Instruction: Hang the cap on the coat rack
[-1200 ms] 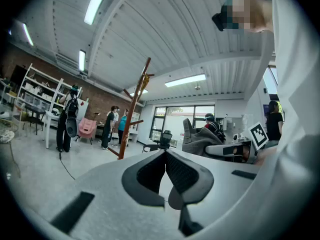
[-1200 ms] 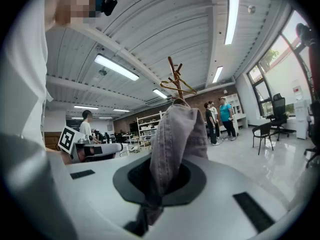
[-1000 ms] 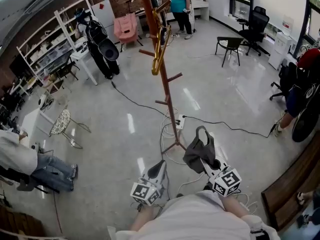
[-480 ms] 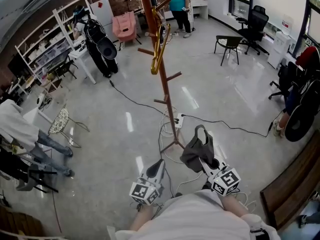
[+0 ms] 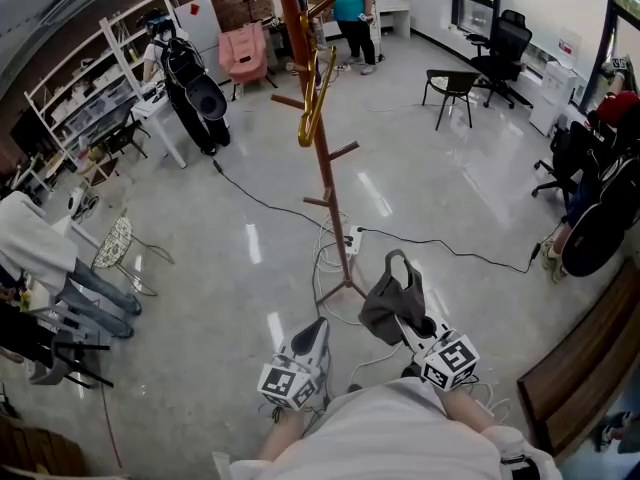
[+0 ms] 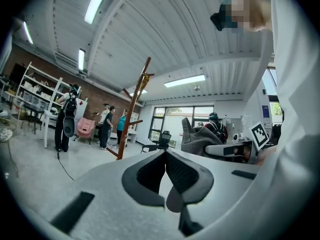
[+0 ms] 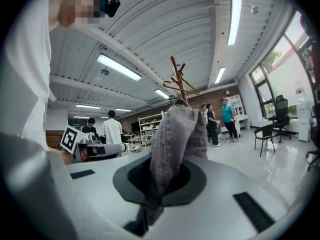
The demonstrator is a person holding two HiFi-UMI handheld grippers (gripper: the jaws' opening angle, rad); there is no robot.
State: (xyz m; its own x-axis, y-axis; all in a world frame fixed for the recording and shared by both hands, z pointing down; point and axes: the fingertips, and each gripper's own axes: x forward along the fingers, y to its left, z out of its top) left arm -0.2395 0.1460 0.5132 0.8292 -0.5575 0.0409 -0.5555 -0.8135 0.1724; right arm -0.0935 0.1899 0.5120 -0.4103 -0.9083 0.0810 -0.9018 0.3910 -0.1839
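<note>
A grey cap (image 5: 393, 303) is pinched in my right gripper (image 5: 405, 320), low and right of centre in the head view. Its strap loops upward. The right gripper view has the cap's fabric (image 7: 175, 134) rising out of the shut jaws of the right gripper (image 7: 165, 179). A brown wooden coat rack (image 5: 320, 158) stands on the floor just ahead and slightly left of the cap. It also appears far off as the coat rack (image 6: 131, 115) and the coat rack (image 7: 179, 84). My left gripper (image 5: 318, 326) sits lower left, shut and empty, its jaws together at the left gripper (image 6: 164, 156).
A yellow hanger (image 5: 315, 98) hangs on the rack. Cables and a power strip (image 5: 355, 240) lie by its base. A golf bag (image 5: 195, 93), white shelving (image 5: 90, 78), a black chair (image 5: 452, 88), a wooden bench (image 5: 570, 368) and several people (image 5: 352, 8) surround the floor.
The grippers and cap have barely moved; the view has drifted a little toward the rack. A person at the left edge has risen and shifted.
</note>
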